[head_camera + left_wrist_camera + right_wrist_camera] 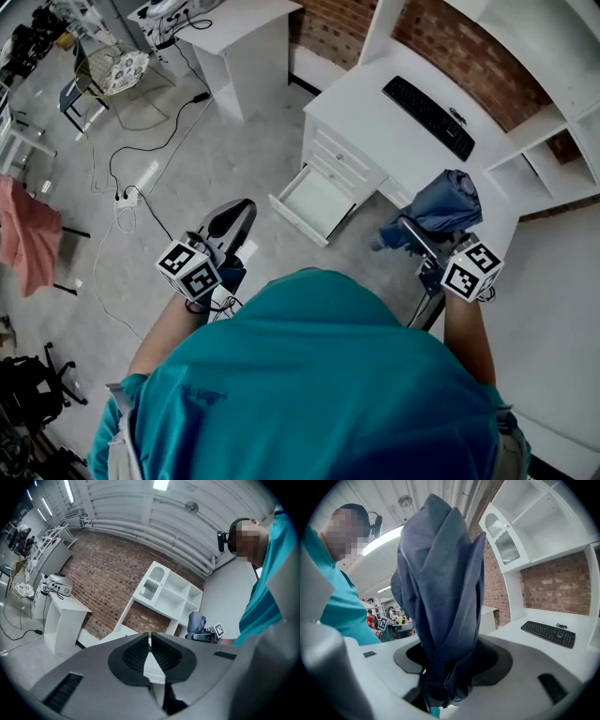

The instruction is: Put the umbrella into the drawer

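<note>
A folded navy umbrella (pixel 448 201) stands upright in my right gripper (pixel 419 236), which is shut on its lower end. In the right gripper view the umbrella (pixel 440 583) fills the middle, bunched between the jaws of the right gripper (pixel 445 665). The white desk (pixel 370 98) has one drawer (pixel 317 200) pulled open, showing a bare inside; it lies between my two grippers and a little beyond them. My left gripper (pixel 244 208) hangs left of the drawer, shut and holding nothing. In the left gripper view its pads (pixel 140 653) meet, with the umbrella (pixel 196 622) seen beyond.
A black keyboard (pixel 428 116) lies on the desk under a white shelf unit (pixel 553 103). A second white table (pixel 234 28) stands further back. Cables and a power strip (pixel 131 197) trail over the floor at left, near a pink cloth (pixel 28 234) and a round-seated chair (pixel 117 70).
</note>
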